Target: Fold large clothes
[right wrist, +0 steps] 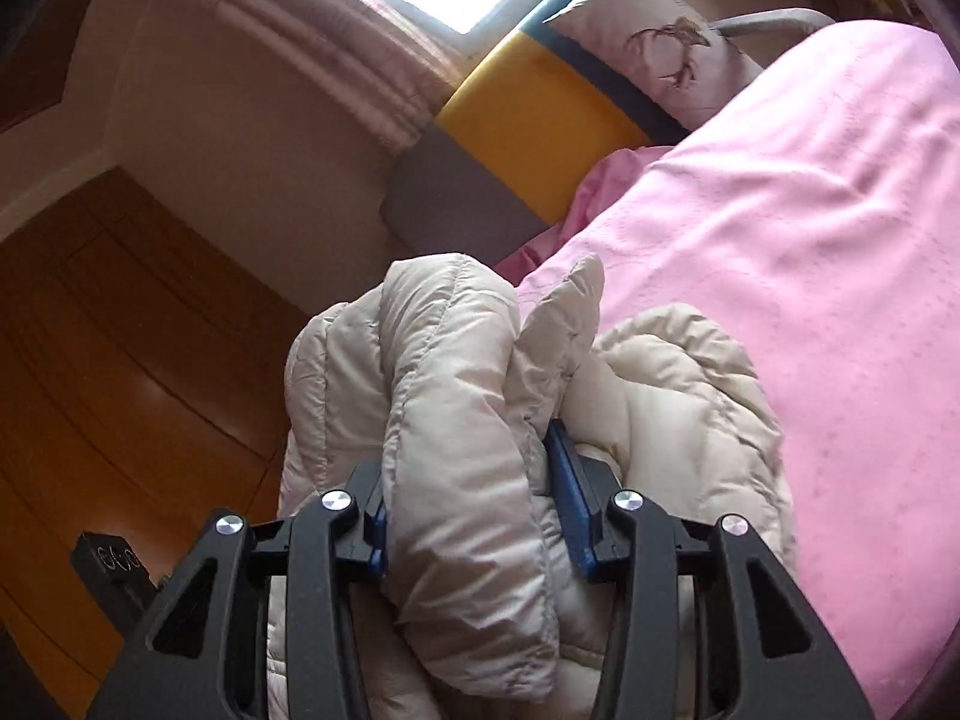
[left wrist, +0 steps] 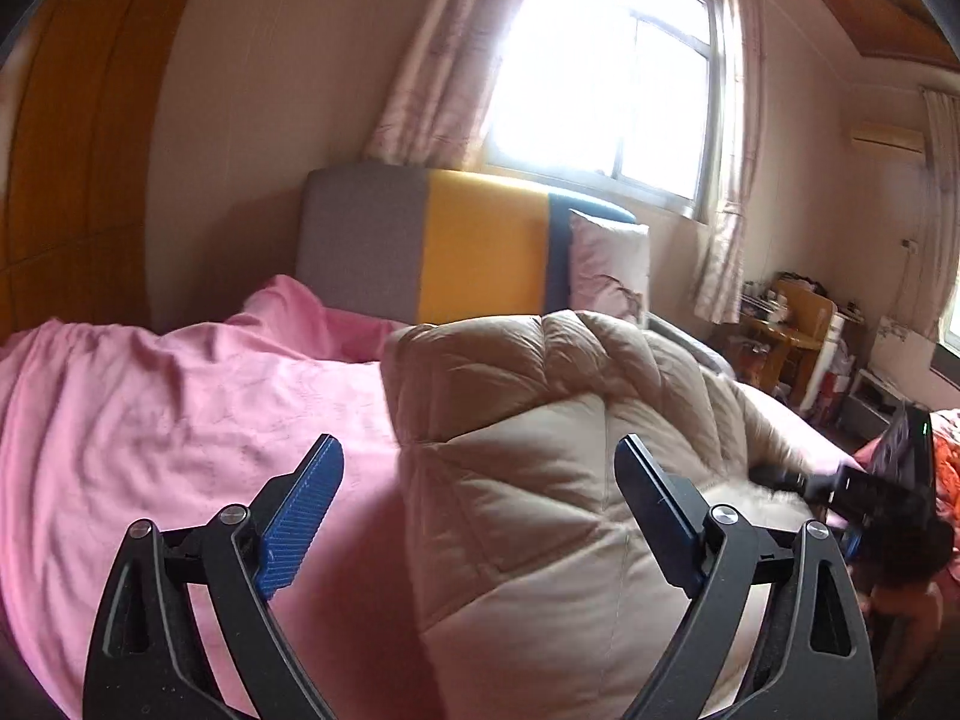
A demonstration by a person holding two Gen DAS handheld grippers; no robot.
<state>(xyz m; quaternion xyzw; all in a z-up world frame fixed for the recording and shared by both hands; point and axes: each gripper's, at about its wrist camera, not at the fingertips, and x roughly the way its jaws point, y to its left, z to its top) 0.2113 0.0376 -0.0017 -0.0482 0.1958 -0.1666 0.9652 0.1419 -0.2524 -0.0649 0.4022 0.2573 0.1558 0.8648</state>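
Observation:
A cream quilted puffer jacket [left wrist: 540, 450] lies bunched on the pink bed cover [left wrist: 180, 408]. My left gripper [left wrist: 480, 468] is open, its blue-padded fingers spread wide; the jacket's edge bulges between them without being pinched. In the right wrist view my right gripper [right wrist: 468, 480] is shut on a thick fold of the same jacket [right wrist: 456, 396], lifted above the pink cover [right wrist: 780, 240]. The right gripper's black body [left wrist: 864, 486] shows at the jacket's far right side in the left wrist view.
A grey, yellow and blue headboard [left wrist: 456, 246] and a pale pillow [left wrist: 606, 264] stand at the bed's head under a bright window [left wrist: 600, 66]. A wooden wardrobe [left wrist: 72, 138] is at left. Cluttered furniture [left wrist: 798, 330] and orange fabric [left wrist: 942, 462] sit at right.

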